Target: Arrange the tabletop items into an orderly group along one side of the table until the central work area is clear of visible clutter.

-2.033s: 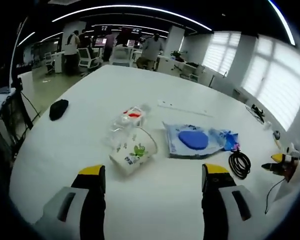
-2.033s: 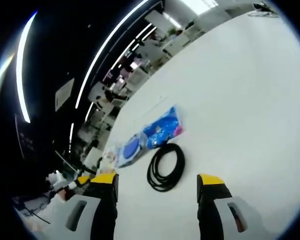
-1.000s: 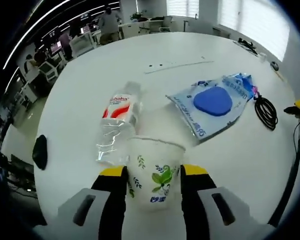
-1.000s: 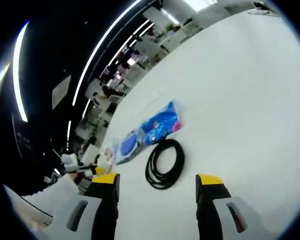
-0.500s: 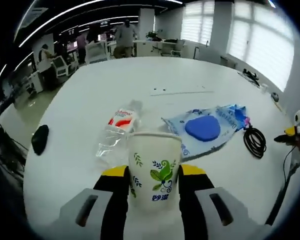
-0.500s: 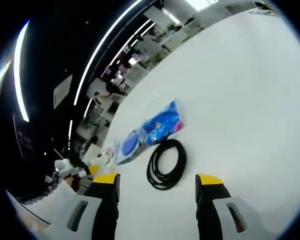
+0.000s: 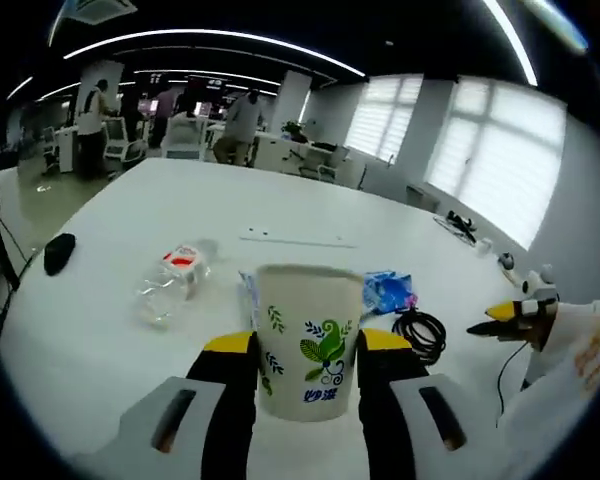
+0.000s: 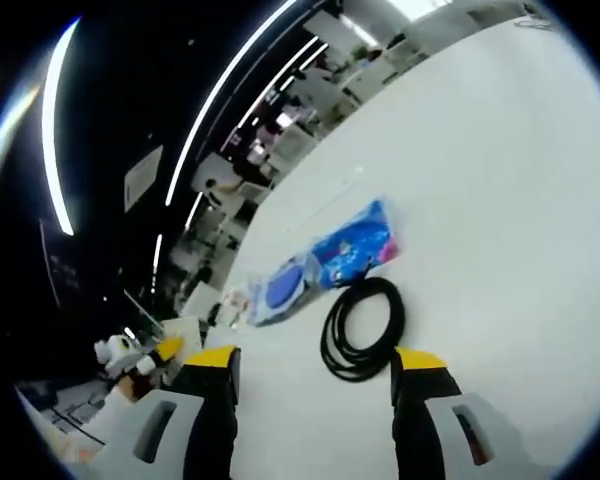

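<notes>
Cup carriage is the step in hand: the left gripper has its jaws clamped on the paper cup's sides, holding it upright above the white surface. To do it well, I'd keep the squeeze light so the thin wall doesn't buckle, keep the cup level, and set it down near one edge, beside where the other items can line up. The cup is white with green leaf print and a rolled rim. Behind it lie a clear plastic bottle on its side, a blue packet and a coiled black cable. The right gripper hangs with jaws apart, empty, just short of the cable coil.
</notes>
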Motion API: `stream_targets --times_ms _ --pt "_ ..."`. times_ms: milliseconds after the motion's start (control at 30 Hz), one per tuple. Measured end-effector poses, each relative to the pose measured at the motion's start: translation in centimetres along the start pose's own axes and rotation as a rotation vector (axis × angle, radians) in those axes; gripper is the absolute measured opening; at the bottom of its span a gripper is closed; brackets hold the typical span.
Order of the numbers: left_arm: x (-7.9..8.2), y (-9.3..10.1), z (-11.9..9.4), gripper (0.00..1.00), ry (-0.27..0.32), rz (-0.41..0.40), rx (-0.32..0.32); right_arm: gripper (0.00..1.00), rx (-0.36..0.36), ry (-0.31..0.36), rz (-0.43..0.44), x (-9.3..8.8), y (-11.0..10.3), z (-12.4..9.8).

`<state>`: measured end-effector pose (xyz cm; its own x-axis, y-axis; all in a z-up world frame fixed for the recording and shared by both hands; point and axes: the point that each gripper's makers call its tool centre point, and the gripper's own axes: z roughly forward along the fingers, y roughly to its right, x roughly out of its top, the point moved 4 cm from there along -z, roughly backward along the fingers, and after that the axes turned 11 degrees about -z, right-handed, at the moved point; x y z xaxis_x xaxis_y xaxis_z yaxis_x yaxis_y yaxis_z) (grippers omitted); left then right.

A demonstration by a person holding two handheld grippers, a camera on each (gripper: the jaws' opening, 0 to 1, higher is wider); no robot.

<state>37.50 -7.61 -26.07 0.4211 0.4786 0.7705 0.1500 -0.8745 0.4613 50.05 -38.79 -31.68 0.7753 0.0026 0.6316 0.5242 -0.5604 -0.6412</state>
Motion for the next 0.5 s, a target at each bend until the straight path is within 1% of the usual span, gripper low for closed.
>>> stream_targets --times_ms 33,200,267,400,433,500 --pt "0.0 -0.5 -0.1 0.38 0.002 -0.004 -0.003 0.61 0.003 0.0 -0.001 0.0 0.0 0.0" --pt "0.0 -0.5 -0.6 0.38 0.017 -0.011 -0.011 0.61 0.022 0.008 -0.002 0.0 -0.5 -0.1" --pt "-0.1 -0.3 -0.8 0.38 0.016 -0.001 -0.009 0.61 0.03 0.019 -0.001 0.1 -0.7 -0.4" --pt "-0.1 0.9 -0.9 0.39 0.014 0.012 -0.024 0.61 0.051 0.045 -0.006 0.6 -1.2 -0.7" --pt "-0.1 1.9 -1.0 0.39 0.014 0.02 -0.031 0.61 0.059 0.051 -0.007 0.7 -1.4 -0.7" --pt "-0.1 3.2 -1.2 0.39 0.01 0.031 -0.053 0.61 0.071 0.056 -0.011 0.8 -1.8 -0.9"
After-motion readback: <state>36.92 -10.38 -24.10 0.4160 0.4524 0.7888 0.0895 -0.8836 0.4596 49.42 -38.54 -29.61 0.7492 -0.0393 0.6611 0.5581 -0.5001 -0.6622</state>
